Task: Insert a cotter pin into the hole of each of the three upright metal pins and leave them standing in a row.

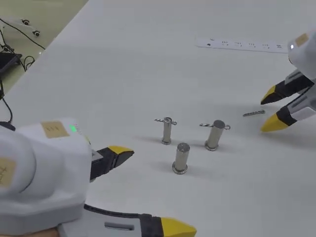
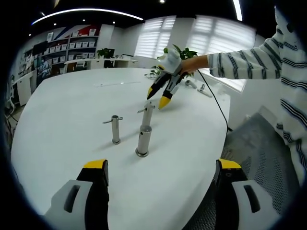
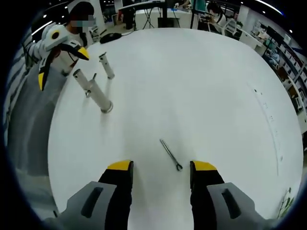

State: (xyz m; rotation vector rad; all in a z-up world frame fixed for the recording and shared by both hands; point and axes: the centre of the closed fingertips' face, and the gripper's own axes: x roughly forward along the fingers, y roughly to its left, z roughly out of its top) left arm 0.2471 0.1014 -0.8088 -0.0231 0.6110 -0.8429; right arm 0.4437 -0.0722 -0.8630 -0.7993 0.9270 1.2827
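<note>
Right gripper (image 3: pixel 162 166) gapes empty just beside the loose cotter pin (image 3: pixel 170 154) (its loop end shows in the right gripper view); left gripper (image 2: pixel 162 165) is also spread.

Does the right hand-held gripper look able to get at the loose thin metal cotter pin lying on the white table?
Probably yes: the right hand-held gripper has its jaws open, the loose thin metal cotter pin lies flat on the white table just ahead of them, and the upright metal pins stand aside.
</note>
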